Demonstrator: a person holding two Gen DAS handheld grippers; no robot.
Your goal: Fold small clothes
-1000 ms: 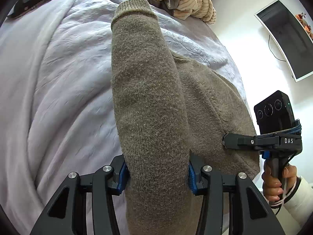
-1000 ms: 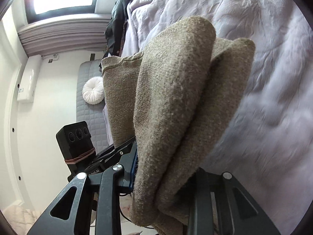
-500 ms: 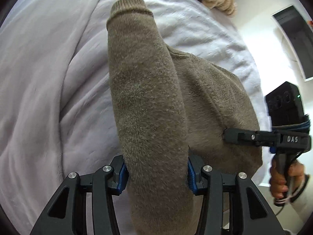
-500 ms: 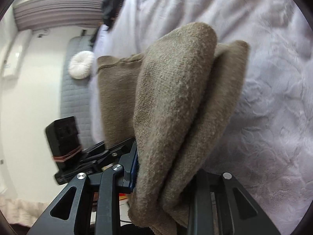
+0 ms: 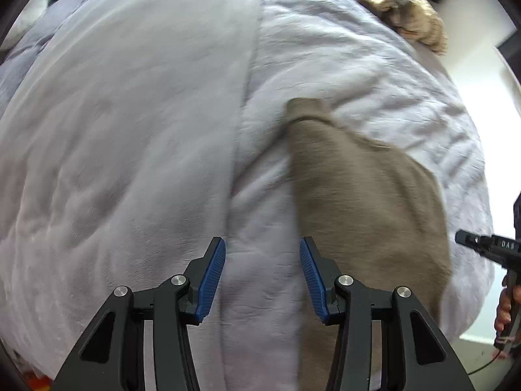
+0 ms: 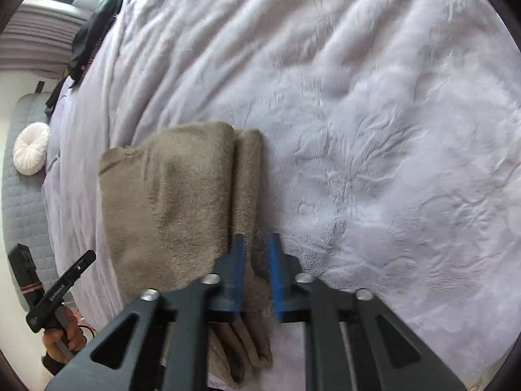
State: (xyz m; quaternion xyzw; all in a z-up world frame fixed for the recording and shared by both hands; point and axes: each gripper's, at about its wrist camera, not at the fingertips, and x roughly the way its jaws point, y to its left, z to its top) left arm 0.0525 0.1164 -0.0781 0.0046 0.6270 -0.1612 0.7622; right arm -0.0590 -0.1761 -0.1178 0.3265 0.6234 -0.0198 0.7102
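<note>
Now the folded brown sweater (image 5: 368, 202) lies on the bed (image 5: 130, 130); left gripper (image 5: 262, 277) released at its nine o'clock, right gripper (image 6: 255, 280) just closing, empty.

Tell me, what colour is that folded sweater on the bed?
Plain brownish-grey sweater, clearest in the right wrist view.

Left gripper (image 5: 262, 273) points steeply down, blue pads (image 5: 211, 280) apart, nothing between them. Left hand (image 6: 62, 335) wraps handle at lower left of right wrist view. Right gripper (image 6: 255, 273) points steeply down, jaws just closing, narrow gap left between blue pads (image 6: 237, 270), not pressing on anything. Right hand (image 5: 506, 309) grips handle at right edge of left wrist view.
</note>
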